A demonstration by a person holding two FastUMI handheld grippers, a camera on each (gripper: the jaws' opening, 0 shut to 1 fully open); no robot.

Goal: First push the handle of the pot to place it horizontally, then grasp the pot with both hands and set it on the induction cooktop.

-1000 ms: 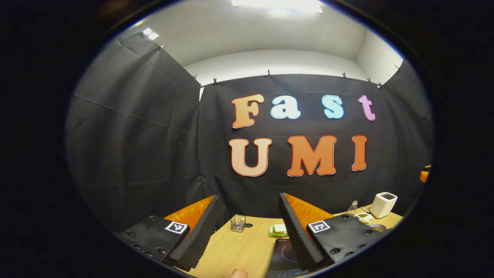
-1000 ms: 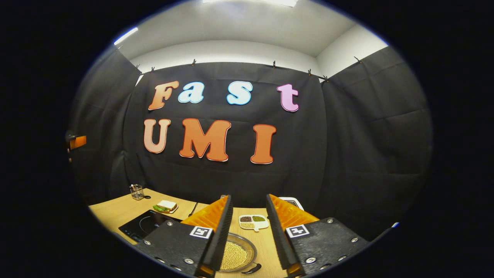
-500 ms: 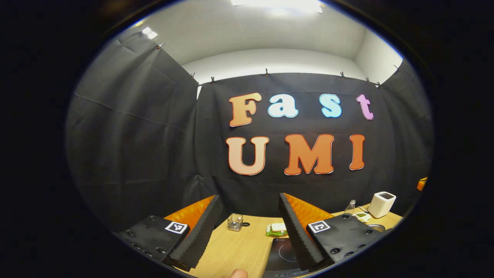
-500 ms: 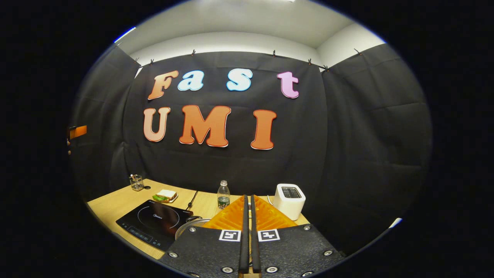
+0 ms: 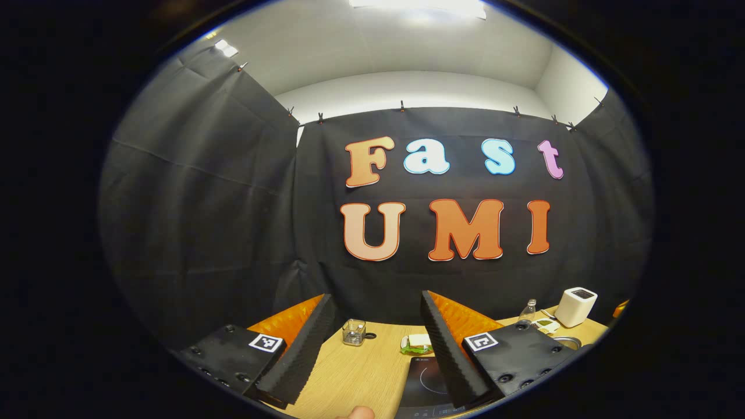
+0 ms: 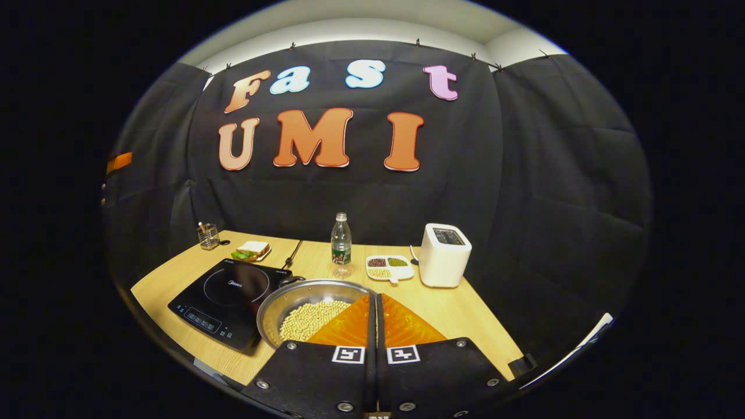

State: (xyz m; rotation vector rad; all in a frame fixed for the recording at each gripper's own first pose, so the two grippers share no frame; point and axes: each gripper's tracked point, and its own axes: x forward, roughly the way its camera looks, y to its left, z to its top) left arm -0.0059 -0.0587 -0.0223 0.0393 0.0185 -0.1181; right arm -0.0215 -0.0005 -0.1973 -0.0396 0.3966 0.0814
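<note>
The right claw point(image 6: 376, 314), pressed together, is getting ready to push the pot point(image 6: 302, 308) handle point(image 6: 289, 280); the left claw point(image 5: 372, 331) is waiting spread wide.

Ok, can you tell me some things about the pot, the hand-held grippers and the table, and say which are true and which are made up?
1. The pot has little beans in it. True.
2. The pot sits on the induction cooktop. False: it rests on the table beside the cooktop, on its right in the right gripper view.
3. The right hand-held gripper is shut. True.
4. The left hand-held gripper is shut. False: its fingers stand apart.
5. The bottle lies on its side. False: it stands upright.
</note>
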